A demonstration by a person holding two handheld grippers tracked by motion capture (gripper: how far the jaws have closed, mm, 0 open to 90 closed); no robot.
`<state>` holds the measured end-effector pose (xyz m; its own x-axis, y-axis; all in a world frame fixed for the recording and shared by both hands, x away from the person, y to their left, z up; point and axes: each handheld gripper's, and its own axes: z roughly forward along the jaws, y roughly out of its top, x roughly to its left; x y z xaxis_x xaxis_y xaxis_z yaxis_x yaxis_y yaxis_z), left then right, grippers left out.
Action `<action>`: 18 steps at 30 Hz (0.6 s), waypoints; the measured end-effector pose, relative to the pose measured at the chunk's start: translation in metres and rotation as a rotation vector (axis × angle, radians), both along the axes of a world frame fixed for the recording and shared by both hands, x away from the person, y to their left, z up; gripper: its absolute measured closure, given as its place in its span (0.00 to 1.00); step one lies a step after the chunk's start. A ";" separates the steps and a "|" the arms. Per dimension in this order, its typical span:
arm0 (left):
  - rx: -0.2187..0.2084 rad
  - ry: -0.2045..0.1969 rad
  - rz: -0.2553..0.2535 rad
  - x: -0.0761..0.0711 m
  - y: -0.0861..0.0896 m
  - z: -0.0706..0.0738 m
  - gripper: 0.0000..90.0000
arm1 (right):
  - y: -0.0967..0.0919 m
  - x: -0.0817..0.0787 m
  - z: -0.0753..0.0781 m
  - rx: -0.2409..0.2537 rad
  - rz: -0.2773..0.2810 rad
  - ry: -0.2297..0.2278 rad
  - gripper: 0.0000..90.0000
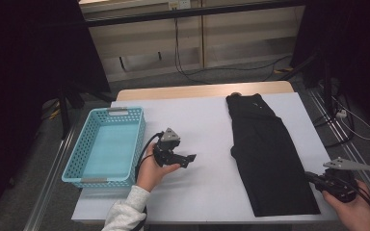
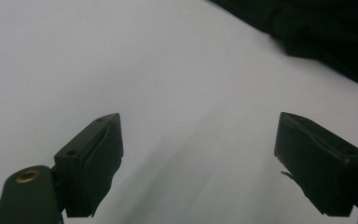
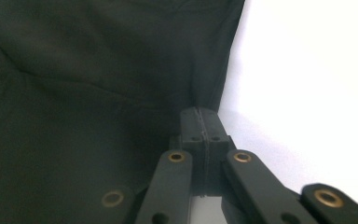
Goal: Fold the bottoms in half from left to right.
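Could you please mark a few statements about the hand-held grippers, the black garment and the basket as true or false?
1. The black garment lies inside the blue basket. False: it lies flat on the white table cover, right of the basket.
2. The left hand-held gripper is open with nothing between its jaws. True.
3. The right hand-held gripper is wide open. False: its jaws are shut, at the garment's edge.
4. The basket holds nothing. True.
5. The left hand-held gripper touches the garment. False: it is apart from it.
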<state>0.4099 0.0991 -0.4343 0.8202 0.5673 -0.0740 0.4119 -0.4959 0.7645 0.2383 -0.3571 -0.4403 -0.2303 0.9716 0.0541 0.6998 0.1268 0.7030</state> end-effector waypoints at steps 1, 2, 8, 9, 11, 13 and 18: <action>0.002 0.000 -0.003 0.000 0.000 0.000 0.17 | 0.000 0.000 0.000 0.000 0.001 0.000 1.00; 0.003 0.001 -0.003 0.000 0.000 0.000 0.17 | 0.000 0.000 0.000 0.002 0.002 0.000 1.00; 0.001 0.000 0.004 0.000 0.001 0.000 0.17 | 0.000 0.000 -0.001 -0.008 0.003 0.005 1.00; 0.002 0.000 0.005 0.000 0.001 0.000 0.17 | 0.000 0.000 0.000 -0.012 0.003 0.005 1.00; 0.005 -0.001 0.002 0.000 0.001 0.000 0.17 | 0.000 0.000 -0.001 -0.019 0.005 0.009 1.00; 0.003 0.000 0.006 0.001 0.001 0.000 0.17 | 0.001 0.000 0.000 -0.019 0.002 0.000 0.90; 0.004 -0.005 0.015 0.001 0.006 0.002 0.16 | 0.005 0.004 0.006 -0.004 -0.026 -0.048 0.64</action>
